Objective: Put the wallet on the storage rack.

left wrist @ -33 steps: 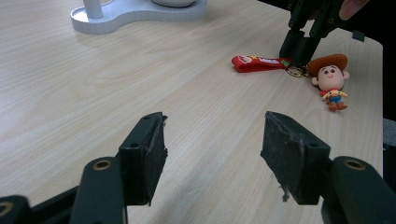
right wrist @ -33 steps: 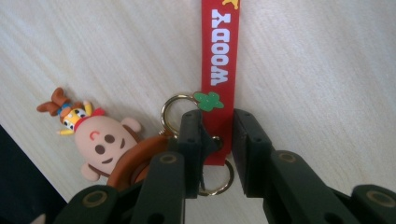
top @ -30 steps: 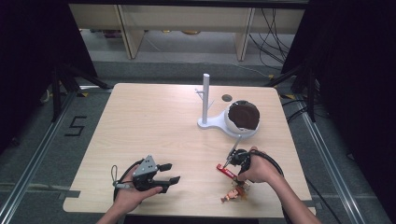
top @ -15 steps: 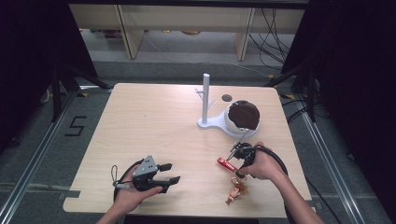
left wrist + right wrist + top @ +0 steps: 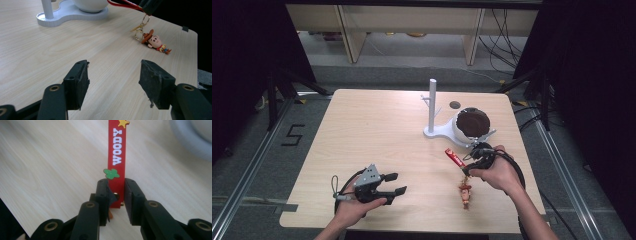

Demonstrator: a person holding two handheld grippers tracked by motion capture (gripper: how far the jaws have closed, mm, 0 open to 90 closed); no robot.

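The red strap (image 5: 117, 157) is clamped by the right gripper (image 5: 116, 195), its long axis pointing toward the white stand (image 5: 432, 107); the figure (image 5: 465, 192) dangles below; the left gripper (image 5: 113, 77) is held apart, idle.

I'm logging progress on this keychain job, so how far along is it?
Done: the right gripper has its jaws shut on the red strap. In hand: the strap end is off the table, while the cowboy figure looks to rest on it. Left, probably: carrying it to the white stand. The left gripper sits open.
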